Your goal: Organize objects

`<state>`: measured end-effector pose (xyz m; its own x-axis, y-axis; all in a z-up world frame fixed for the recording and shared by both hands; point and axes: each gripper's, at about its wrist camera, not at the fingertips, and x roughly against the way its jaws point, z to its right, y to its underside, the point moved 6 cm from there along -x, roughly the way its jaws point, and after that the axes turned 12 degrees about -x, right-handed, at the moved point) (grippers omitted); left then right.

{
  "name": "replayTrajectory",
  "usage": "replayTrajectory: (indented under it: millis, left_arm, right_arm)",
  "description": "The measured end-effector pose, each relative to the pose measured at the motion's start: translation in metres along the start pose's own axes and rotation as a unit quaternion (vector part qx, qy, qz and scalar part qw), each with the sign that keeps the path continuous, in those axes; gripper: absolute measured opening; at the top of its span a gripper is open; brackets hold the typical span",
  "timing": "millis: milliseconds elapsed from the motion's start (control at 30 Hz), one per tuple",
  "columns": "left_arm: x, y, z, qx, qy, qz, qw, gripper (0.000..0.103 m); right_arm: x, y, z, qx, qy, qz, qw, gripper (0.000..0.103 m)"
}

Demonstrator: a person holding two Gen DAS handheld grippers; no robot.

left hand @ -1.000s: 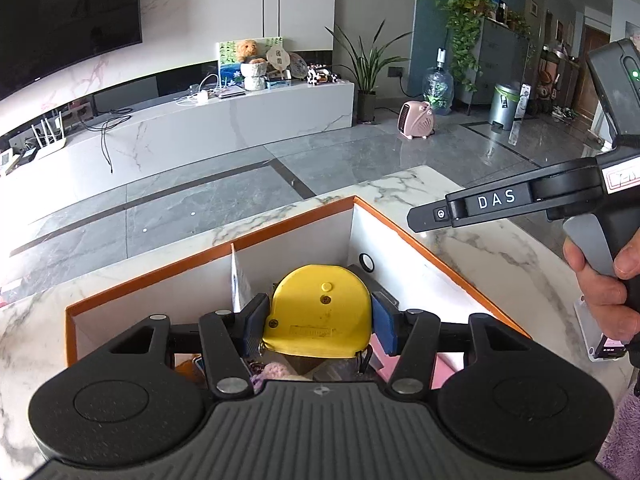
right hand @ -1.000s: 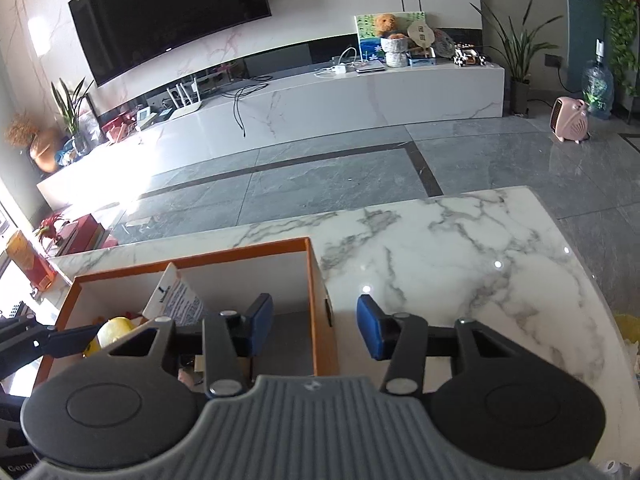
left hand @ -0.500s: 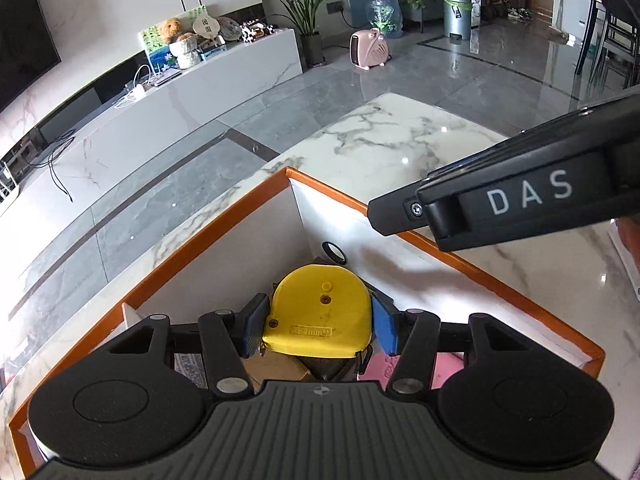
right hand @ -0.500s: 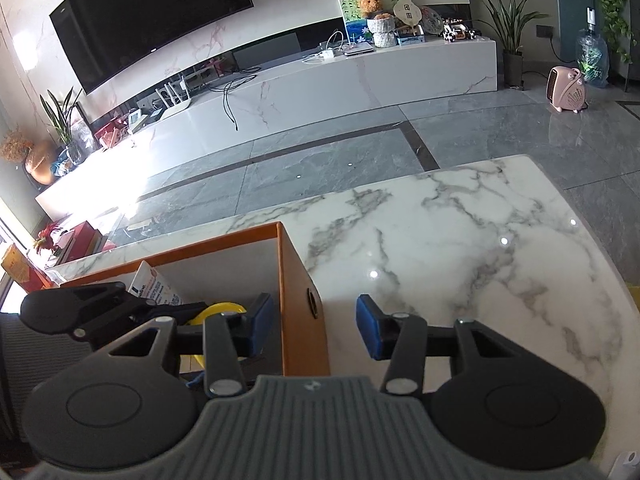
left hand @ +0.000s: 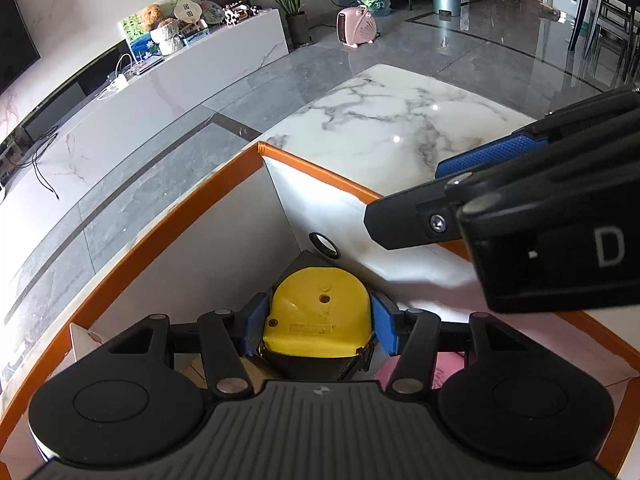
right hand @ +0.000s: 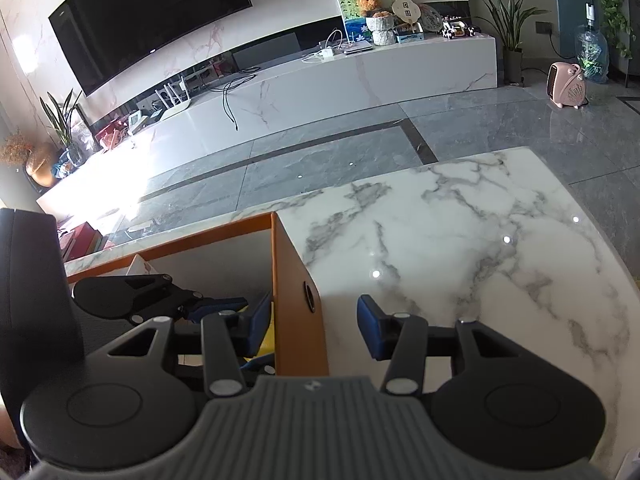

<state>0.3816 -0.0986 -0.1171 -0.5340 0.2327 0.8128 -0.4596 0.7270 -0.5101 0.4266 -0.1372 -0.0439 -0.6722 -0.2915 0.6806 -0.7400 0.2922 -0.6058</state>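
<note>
patience is what i'd bring to this step, since i judge i'm lowering the yellow tape measure (left hand: pixel 318 312) into the orange box (left hand: pixel 168 228) and it isn't resting on anything i can confirm yet. my left claw (left hand: pixel 318 326) is clenched on the tape measure, one blue pad pressed to each flat side, the rounded top pointing away from the camera toward the far corner of the box. below it i see a pink sheet (left hand: pixel 424 372) and some brownish things, too hidden to name. i'd ease straight down until the case settles, then let go gently so it doesn't tip against the white inner wall. the tape measure sits squarely between the pads, inside the box walls, near the corner with the round hole (left hand: pixel 323 245). my right claw (right hand: pixel 312 324) is released and holds nothing; it straddles the right wall of the box, one pad inside, one over the marble table (right hand: pixel 480 240). it hangs close over the left claw, so i'd watch for a knock between them.
</note>
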Motion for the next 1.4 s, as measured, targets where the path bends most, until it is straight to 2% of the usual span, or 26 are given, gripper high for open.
replayTrajectory:
  millis: [100, 167, 233, 333, 467, 600, 767, 833, 967, 1033, 1100, 1167, 1300, 1400]
  left_arm:
    - [0.005, 0.001, 0.001, -0.003, -0.002, 0.010, 0.9999, 0.070]
    - [0.013, 0.000, -0.002, -0.001, -0.014, 0.024, 0.9996, 0.076]
    - [0.022, -0.003, -0.004, 0.008, -0.016, 0.035, 0.9992, 0.077]
    - [0.037, 0.000, -0.008, 0.019, -0.020, 0.043, 0.9987, 0.077]
    - [0.062, 0.009, -0.011, 0.031, -0.054, 0.047, 0.9970, 0.077]
    - [0.096, 0.019, -0.017, 0.068, -0.083, 0.063, 0.9923, 0.077]
    - [0.144, 0.033, -0.021, 0.122, -0.109, 0.091, 0.9823, 0.077]
    - [0.162, 0.040, -0.019, 0.135, -0.125, 0.099, 0.9779, 0.077]
    - [0.193, 0.059, -0.018, 0.182, -0.154, 0.112, 0.9646, 0.077]
    - [0.207, 0.071, -0.020, 0.223, -0.168, 0.117, 0.9532, 0.078]
    - [0.223, 0.083, -0.020, 0.258, -0.183, 0.140, 0.9381, 0.078]
    - [0.237, 0.092, -0.016, 0.277, -0.201, 0.153, 0.9270, 0.086]
    - [0.255, 0.107, -0.007, 0.310, -0.236, 0.160, 0.9069, 0.088]
    - [0.267, 0.119, 0.000, 0.323, -0.256, 0.165, 0.8959, 0.088]
  right_arm:
    - [0.000, 0.003, -0.002, 0.006, 0.001, -0.001, 1.000, 0.050]
    - [0.002, 0.005, -0.004, 0.014, 0.003, 0.002, 1.000, 0.055]
    - [0.004, 0.005, -0.006, 0.020, 0.003, 0.008, 1.000, 0.059]
    - [0.009, 0.005, -0.011, 0.029, 0.002, 0.013, 0.999, 0.059]
    - [0.020, 0.007, -0.017, 0.033, -0.003, 0.019, 0.999, 0.060]
    - [0.037, 0.014, -0.028, 0.044, -0.011, 0.026, 0.999, 0.064]
    - [0.064, 0.028, -0.046, 0.058, -0.025, 0.033, 0.997, 0.064]
    - [0.078, 0.034, -0.052, 0.058, -0.034, 0.039, 0.997, 0.067]
    - [0.112, 0.048, -0.063, 0.061, -0.045, 0.055, 0.996, 0.070]
    - [0.127, 0.056, -0.066, 0.066, -0.045, 0.065, 0.995, 0.070]
    - [0.143, 0.067, -0.070, 0.074, -0.045, 0.074, 0.994, 0.071]
    - [0.158, 0.078, -0.074, 0.080, -0.048, 0.082, 0.992, 0.075]
    - [0.184, 0.098, -0.082, 0.088, -0.059, 0.096, 0.990, 0.078]
    - [0.201, 0.110, -0.090, 0.101, -0.067, 0.108, 0.987, 0.080]
